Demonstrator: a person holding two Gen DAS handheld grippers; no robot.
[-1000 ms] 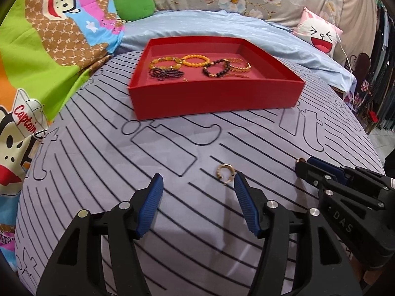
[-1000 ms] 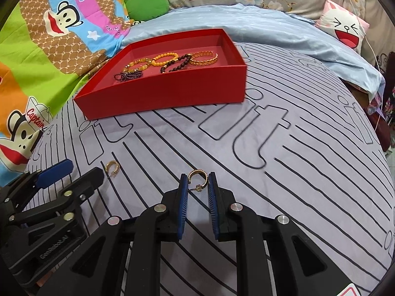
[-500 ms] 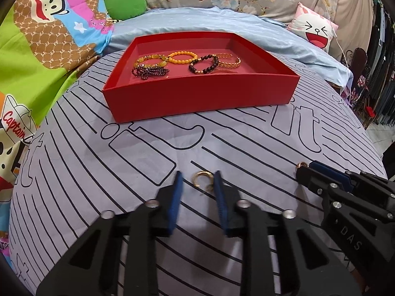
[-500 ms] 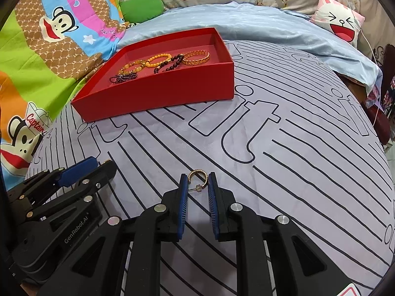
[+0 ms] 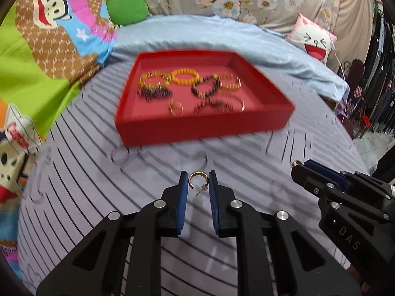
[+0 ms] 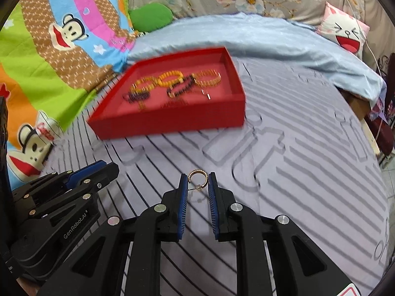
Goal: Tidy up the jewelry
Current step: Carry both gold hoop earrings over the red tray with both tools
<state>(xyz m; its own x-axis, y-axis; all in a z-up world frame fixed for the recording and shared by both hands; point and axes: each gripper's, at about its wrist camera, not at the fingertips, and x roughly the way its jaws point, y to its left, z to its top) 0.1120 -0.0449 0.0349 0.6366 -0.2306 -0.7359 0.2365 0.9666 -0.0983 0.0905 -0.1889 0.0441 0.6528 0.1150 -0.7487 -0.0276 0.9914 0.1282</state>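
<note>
A gold hoop pinched in each gripper, red tray ahead

My left gripper (image 5: 198, 180) has just been closing and now pinches a small open gold hoop earring (image 5: 197, 178), its post angled down between the blue pads. My right gripper (image 6: 198, 178) clamps a matching ribbed hoop (image 6: 196, 176) the same way. Both hoops hang clear of the grey striped bedcover (image 5: 246, 153), both grippers tilted downward side by side. Beyond sits the red tray (image 5: 197, 129) holding beaded bracelets (image 5: 185, 76) and rings, too blurred to count
</note>
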